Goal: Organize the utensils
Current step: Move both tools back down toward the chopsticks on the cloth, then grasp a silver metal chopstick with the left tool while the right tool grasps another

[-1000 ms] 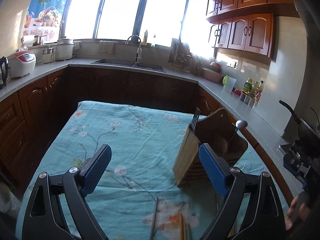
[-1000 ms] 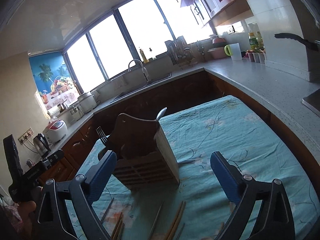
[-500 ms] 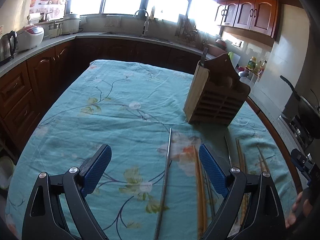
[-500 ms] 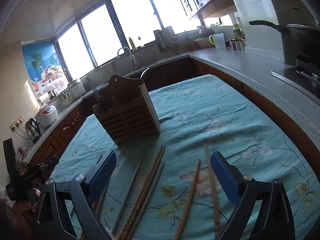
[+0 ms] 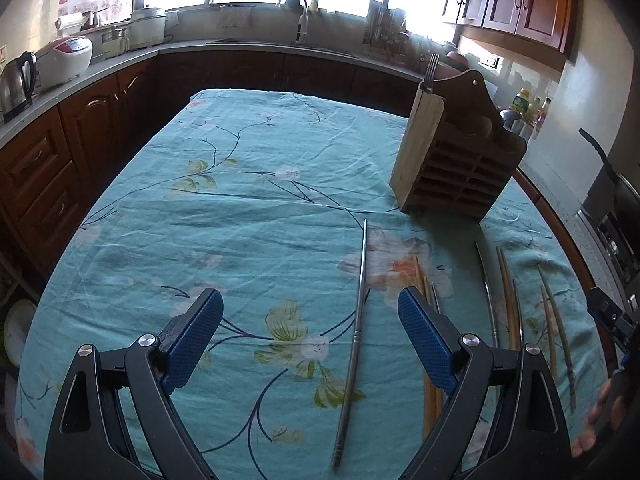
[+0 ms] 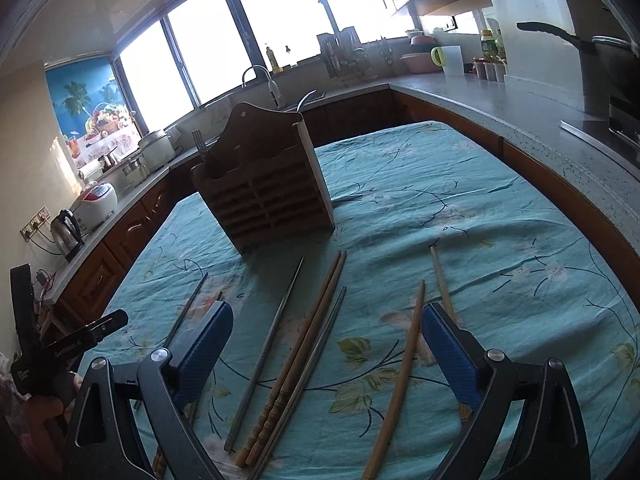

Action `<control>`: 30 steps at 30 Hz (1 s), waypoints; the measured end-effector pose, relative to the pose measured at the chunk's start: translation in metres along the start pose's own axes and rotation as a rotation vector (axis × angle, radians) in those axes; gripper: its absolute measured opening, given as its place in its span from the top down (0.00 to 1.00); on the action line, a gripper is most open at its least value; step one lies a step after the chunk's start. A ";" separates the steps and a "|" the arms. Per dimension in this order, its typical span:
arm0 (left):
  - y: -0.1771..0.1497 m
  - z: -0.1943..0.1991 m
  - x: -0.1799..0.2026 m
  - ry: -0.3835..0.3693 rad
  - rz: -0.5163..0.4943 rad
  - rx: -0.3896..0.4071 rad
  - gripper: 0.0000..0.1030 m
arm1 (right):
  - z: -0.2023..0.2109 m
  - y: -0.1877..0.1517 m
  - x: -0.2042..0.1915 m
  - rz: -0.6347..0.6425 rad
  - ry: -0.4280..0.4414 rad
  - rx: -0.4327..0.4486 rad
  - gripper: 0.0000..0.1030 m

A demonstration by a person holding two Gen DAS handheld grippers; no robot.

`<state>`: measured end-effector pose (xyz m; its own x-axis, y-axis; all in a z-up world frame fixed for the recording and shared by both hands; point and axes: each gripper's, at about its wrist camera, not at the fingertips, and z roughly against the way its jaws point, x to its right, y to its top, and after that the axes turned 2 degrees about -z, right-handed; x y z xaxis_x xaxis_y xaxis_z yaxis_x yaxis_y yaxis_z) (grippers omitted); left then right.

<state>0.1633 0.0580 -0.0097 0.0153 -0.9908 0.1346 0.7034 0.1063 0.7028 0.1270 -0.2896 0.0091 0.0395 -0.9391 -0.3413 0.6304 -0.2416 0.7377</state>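
Both grippers dipped toward loose chopsticks (image 6: 294, 354) before wooden holder (image 6: 266, 196).

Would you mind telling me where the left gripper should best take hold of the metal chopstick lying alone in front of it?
Probably around the middle of the metal chopstick, coming down from above. It lies flat on the tablecloth and runs away from the left gripper, whose open jaws already stand either side of it. No other chopstick touches it there, so the pads can close across its thin shaft.
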 end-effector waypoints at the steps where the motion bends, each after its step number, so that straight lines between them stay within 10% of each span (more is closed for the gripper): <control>1: 0.002 -0.003 0.001 -0.001 -0.005 -0.008 0.11 | -0.002 0.001 0.000 -0.003 0.001 -0.003 0.07; 19: 0.039 -0.066 0.023 -0.028 -0.115 -0.132 0.35 | -0.081 0.024 -0.035 0.020 0.054 -0.149 0.43; 30: 0.044 -0.114 0.041 -0.032 -0.207 -0.238 0.54 | -0.152 0.026 -0.054 0.119 -0.083 -0.307 0.73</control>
<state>0.2754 0.0122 -0.0531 -0.1654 -0.9858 0.0303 0.8356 -0.1237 0.5352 0.2587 -0.2079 -0.0421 0.0713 -0.9761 -0.2051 0.8299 -0.0560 0.5551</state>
